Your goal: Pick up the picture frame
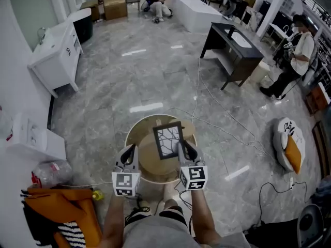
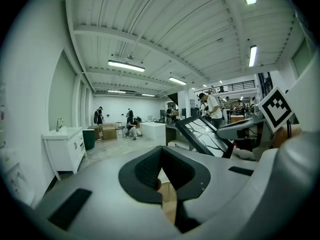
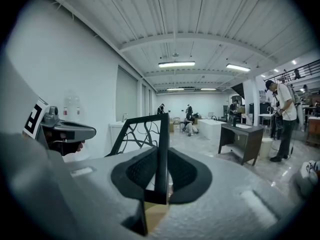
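The picture frame (image 1: 168, 140) is black with a white branch-pattern print. It is held up, tilted, over the round wooden table (image 1: 146, 127). My right gripper (image 1: 184, 149) is shut on the frame's right edge; in the right gripper view that edge (image 3: 161, 149) stands upright between the pads. The left gripper (image 1: 130, 153) hovers left of the frame, apart from it, its jaws together and nothing between them (image 2: 161, 156). In the left gripper view the frame (image 2: 206, 136) appears to the right with the right gripper (image 2: 248, 127) on it.
A white sink cabinet (image 1: 57, 56) stands at the left and a dark desk (image 1: 232, 48) at the back right. A person (image 1: 297, 56) stands at the far right. A cushion (image 1: 288, 143) and cables lie on the floor; an orange bag (image 1: 62, 205) sits bottom left.
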### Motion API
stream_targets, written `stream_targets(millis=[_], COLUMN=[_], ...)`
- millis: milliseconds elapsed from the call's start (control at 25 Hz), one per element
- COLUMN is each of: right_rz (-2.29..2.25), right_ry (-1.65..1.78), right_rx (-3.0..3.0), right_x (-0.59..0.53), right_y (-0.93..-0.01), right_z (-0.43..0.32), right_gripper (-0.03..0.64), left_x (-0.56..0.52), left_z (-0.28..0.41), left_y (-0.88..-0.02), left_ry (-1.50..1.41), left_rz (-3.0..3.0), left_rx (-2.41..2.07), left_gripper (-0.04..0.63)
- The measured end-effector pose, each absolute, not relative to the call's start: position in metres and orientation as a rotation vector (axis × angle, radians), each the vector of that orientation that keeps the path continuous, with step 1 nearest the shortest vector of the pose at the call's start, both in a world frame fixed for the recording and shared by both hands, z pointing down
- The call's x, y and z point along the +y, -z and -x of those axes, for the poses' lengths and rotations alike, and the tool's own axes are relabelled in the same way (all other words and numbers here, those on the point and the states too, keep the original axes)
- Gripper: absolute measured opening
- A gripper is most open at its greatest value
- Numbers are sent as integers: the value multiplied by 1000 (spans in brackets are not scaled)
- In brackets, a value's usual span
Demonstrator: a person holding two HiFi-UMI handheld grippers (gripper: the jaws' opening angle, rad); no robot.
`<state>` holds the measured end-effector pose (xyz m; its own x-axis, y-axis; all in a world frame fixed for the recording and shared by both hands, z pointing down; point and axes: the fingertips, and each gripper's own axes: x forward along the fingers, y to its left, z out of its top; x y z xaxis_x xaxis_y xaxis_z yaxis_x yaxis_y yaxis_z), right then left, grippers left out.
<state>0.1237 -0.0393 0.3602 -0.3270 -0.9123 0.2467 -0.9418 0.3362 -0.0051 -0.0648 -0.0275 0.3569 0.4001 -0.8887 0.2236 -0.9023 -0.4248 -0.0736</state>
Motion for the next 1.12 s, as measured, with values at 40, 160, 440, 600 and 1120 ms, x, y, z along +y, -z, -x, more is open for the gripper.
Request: stream_targets(millis=[40,160,440,600,1120], right_rz=[-1707,-1758,-1841,-1882,-1942], right_ry=[-209,-180,-148,-138,-130], right_rx=[-2396,-2389,-2359,-2338,-2303], right_x=[-28,1,59,87,129], right_y=[-357,-346,-331,-329,-324], right_z=[-125,-129,-138,-136,-151], right_gripper=[64,64,64,64,64], left_x=[-18,6,49,72,101], left_z=[65,68,74,79,65], left_y=[-355,-351,-343,-341,-331], left_ry=[-354,-350,-332,-339,-299], left_rz=[-2588,-2608,-2643,-2664,-2705], left_rx=[-1647,-1628,-1611,-1588,-1552], left_gripper=[17,17,17,17,17])
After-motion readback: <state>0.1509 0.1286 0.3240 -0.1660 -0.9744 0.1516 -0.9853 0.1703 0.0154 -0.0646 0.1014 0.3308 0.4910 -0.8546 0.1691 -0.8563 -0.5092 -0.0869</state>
